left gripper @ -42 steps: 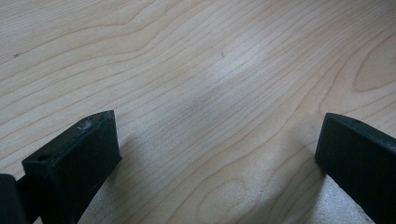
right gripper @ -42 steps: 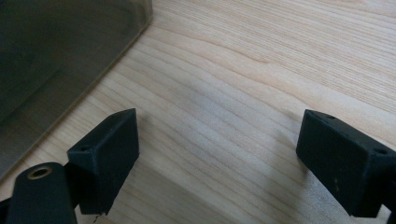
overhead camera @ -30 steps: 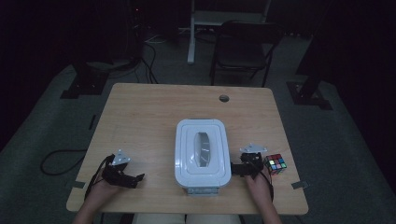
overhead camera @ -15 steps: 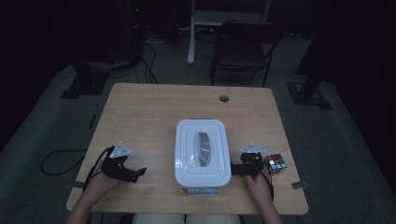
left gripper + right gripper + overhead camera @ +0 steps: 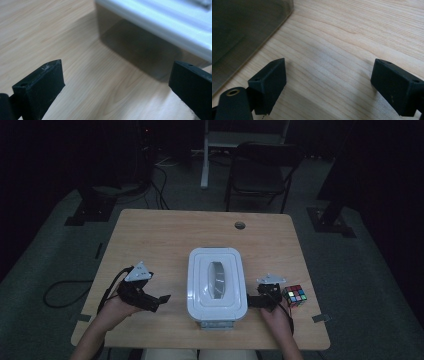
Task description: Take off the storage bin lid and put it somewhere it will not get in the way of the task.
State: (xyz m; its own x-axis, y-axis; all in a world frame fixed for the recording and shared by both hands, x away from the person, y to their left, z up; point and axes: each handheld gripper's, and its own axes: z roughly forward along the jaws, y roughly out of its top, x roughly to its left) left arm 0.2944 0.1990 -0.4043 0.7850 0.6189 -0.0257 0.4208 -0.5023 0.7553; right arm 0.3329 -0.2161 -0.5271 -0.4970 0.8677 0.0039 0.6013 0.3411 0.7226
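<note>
So there's a white lidded box [image 5: 217, 282] sitting mid-table on a wooden table [image 5: 165, 240], a bit toward the near edge. The left gripper [image 5: 159, 301] is at the box's 9 o'clock, near it but not touching, jaws spread wide with nothing between them. In the left gripper view the box's white lid [image 5: 160, 22] sits ahead at about 1 o'clock. The right gripper [image 5: 252, 301] is just beside the box at 3 o'clock, also spread wide and empty. A colourful puzzle cube [image 5: 294, 295] sits just beyond that gripper, farther out at 3 o'clock.
</note>
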